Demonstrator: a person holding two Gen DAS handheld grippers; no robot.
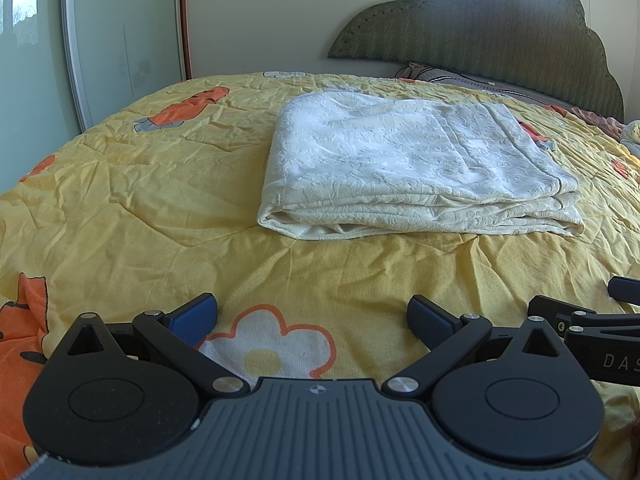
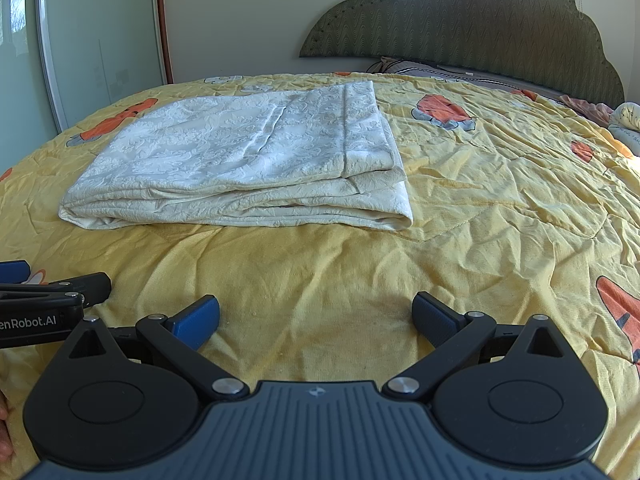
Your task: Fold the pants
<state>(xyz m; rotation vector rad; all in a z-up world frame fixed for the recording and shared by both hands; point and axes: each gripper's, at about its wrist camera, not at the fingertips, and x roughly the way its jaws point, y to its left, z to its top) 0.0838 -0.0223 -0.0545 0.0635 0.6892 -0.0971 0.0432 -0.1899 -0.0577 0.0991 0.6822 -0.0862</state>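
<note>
Pants (image 1: 416, 168) lie folded in a flat cream stack on the yellow bedspread (image 1: 160, 220), apparently finished; left gripper (image 1: 312, 320) and right gripper (image 2: 316, 320) are held apart from it, jaws spread wide, nothing gripped.

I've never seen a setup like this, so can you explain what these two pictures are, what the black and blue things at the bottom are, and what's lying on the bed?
The black and blue things are two handheld grippers, each with two blue-tipped fingers; a person holds one in each hand. Each picture comes from a wide-angle camera on a gripper, looking forward along its fingers. One view shows the left gripper, the other the right gripper. Both are open and hold nothing. Each gripper also pokes into the edge of the other's picture, so they are side by side. Ahead on the yellow bedspread lie the cream pants, folded into a flat stack. Behind is a green headboard.
</note>
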